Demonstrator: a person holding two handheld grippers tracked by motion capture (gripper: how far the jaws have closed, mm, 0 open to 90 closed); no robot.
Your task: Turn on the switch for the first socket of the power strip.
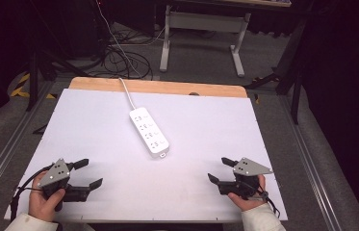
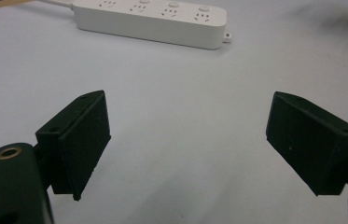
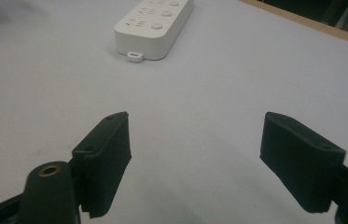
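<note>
White power strip (image 1: 149,131) mid-table (image 1: 85,125), well apart from both wide-fingered grippers (image 1: 88,173) (image 1: 219,168).

A power strip (image 1: 149,132) alone interrupts the bare table (image 1: 206,125).

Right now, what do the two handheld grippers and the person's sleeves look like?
Both the left gripper and right gripper are black with blocky wedge-shaped fingers, each topped by a grey three-cornered plate dotted with holes. Black cables trail behind. The sleeves are white.

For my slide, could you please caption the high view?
Two open grippers flank a white power strip on the table.
</note>
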